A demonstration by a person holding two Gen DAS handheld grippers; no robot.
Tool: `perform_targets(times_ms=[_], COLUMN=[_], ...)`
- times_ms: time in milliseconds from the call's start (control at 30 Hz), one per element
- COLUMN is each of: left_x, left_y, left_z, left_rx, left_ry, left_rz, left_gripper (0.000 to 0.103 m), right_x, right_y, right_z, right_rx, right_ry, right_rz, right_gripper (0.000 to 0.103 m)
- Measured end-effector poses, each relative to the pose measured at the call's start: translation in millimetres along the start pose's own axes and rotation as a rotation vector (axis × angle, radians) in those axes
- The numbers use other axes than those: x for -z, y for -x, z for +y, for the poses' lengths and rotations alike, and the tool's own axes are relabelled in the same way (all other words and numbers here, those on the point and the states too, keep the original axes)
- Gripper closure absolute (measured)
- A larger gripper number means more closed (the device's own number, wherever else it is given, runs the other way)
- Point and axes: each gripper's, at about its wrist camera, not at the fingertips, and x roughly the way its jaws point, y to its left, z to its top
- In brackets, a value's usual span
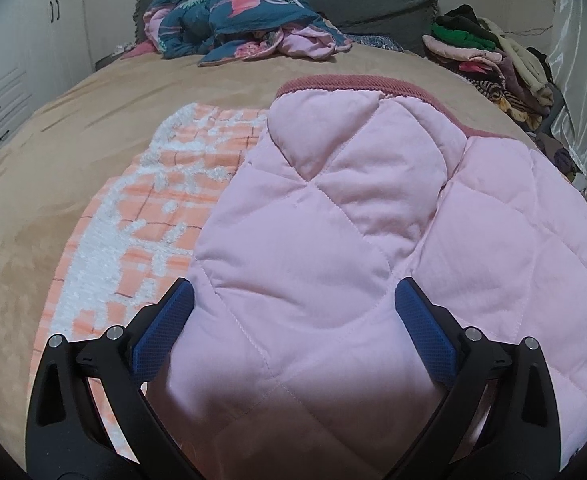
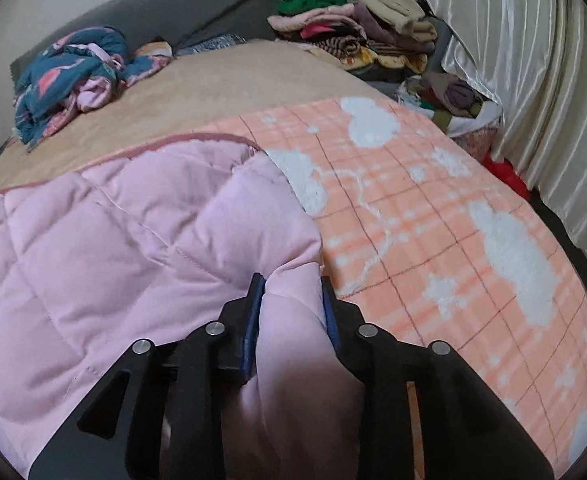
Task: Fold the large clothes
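Pink quilted garment lies spread on tan bed cover, directly under and ahead of my left gripper. Left jaws wide apart, fabric between them but not pinched. My right gripper nearly closed, pinching bunched fold of same garment at its right edge. Pink lining folded over orange checked side. Dark pink trim at far end; long axis I cannot tell.
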Motion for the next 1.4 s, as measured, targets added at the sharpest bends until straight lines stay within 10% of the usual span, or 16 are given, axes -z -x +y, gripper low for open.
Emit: perform_targets(times_ms=[167,233,333,1400], left_x=[1,1,2,39], left_y=[4,8,16,156], left_z=[-1,-2,-3,-56], left_rx=[-0.006,-0.008,-0.011,0.154], left_ry=[0.001,0.0,0.003,-0.05], left_rz=[0.007,0.01,0.015,-0.108], left_gripper=[0.009,0.009,0.01,0.009], right_x=[3,7,18,89], right_y=[6,14,32,246], right_z=[-2,-10,-30,-45], right_rx=[0.036,0.063,0.021,-0.244], right_ry=[-0.013,-0.058,-0.141,-0.038], right_rz=[0.011,0.004,-0.029,-0.307], right_gripper=[0.064,0.031,0.013,0.004])
